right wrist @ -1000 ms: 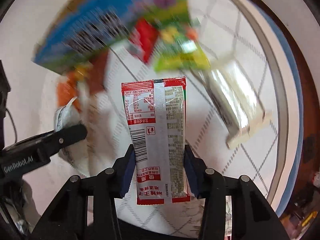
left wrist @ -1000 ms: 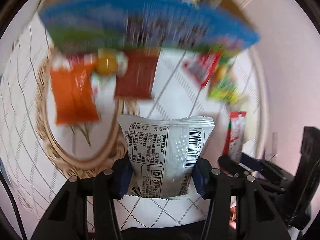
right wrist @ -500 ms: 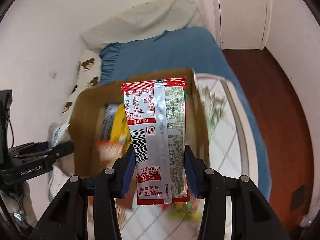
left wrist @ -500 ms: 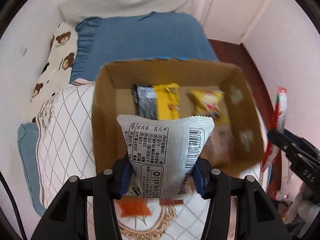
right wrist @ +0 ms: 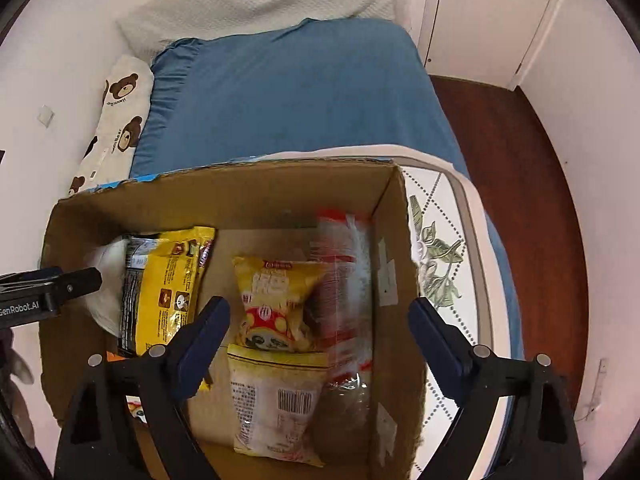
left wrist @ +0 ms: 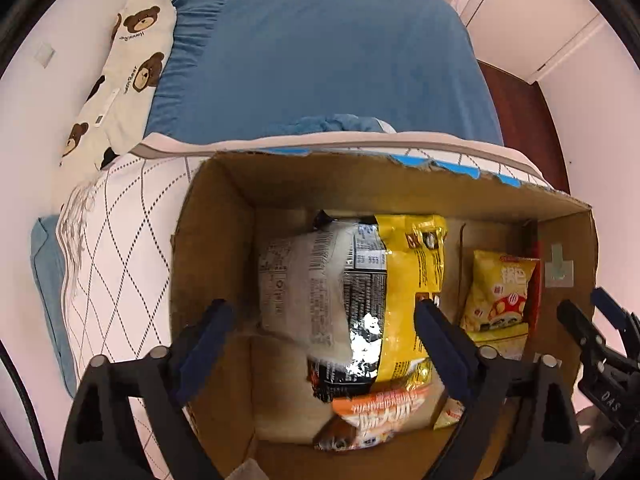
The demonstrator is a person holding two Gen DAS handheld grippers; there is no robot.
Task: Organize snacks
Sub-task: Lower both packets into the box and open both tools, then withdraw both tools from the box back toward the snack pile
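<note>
1. Left gripper [left wrist: 322, 322]: above the cardboard box [left wrist: 212, 248], jaws opening, nothing pressed by the pads; white snack packet [left wrist: 304, 280] lies in box at 12 o'clock from it, w/ yellow-black packet [left wrist: 412, 272] at 1.
2. Right gripper [right wrist: 318, 324]: jaws opening, pads free; red-and-clear packet [right wrist: 346, 280] lies blurred in box at 1 o'clock, beside yellow mushroom snack bag [right wrist: 276, 300].

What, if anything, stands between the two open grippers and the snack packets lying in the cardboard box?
Nothing visible does. The left gripper and the right gripper, jaws opening and empty, hang over the open-topped cardboard box, with the white packet and red packet below.
</note>
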